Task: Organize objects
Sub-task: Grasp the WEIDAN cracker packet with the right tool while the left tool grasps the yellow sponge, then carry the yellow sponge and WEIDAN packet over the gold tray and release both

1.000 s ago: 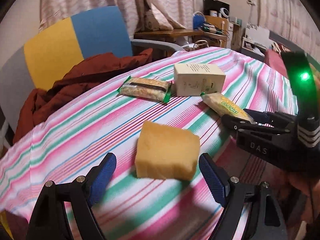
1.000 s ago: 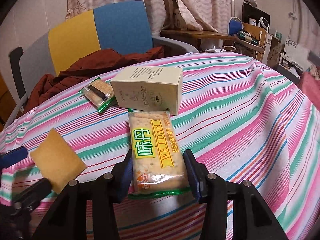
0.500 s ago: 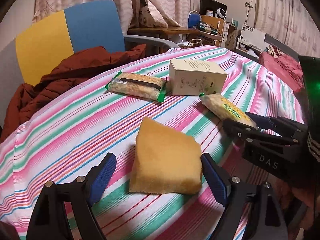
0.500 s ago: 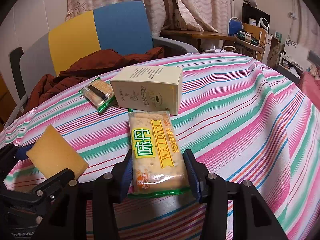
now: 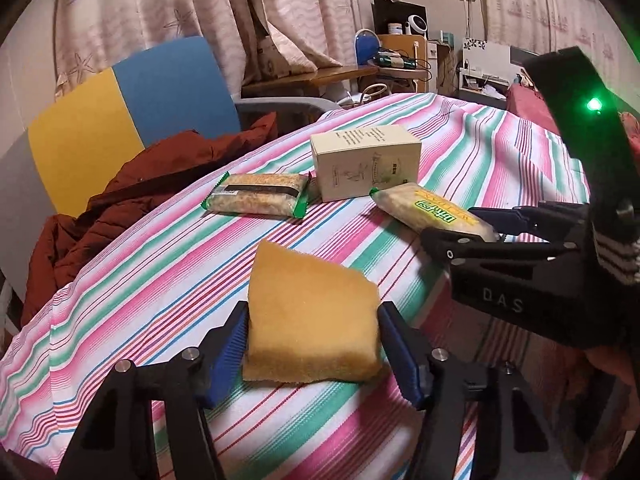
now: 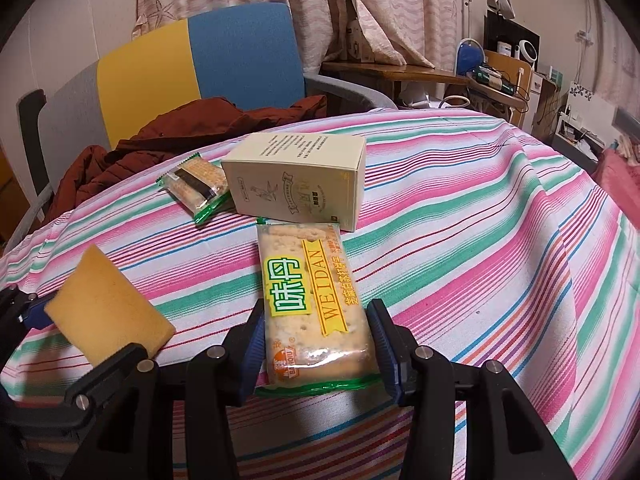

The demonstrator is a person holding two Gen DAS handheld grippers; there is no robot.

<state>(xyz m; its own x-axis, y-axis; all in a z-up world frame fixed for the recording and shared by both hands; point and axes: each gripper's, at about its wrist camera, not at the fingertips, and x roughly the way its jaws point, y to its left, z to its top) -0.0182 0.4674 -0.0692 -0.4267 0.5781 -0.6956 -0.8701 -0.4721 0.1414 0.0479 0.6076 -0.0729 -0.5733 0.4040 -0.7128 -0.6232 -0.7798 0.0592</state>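
A yellow sponge rests on the striped tablecloth, standing between the blue pads of my left gripper. Its jaws are closing, and both pads now touch the sponge's sides. My right gripper is shut on the near end of a cracker packet with yellow and green print, which lies flat on the cloth. In the left wrist view the right gripper sits to the right with the packet in it. In the right wrist view the sponge and left gripper are at lower left.
A cream box lies just beyond the cracker packet, with a green-edged snack packet to its left. Behind the table stands a blue and yellow chair with a dark red jacket on it. Cluttered desks fill the back right.
The left gripper's jaws have come in from wide open until the pads meet the sponge. The sponge has tilted slightly. The right gripper and cracker packet have stayed put.
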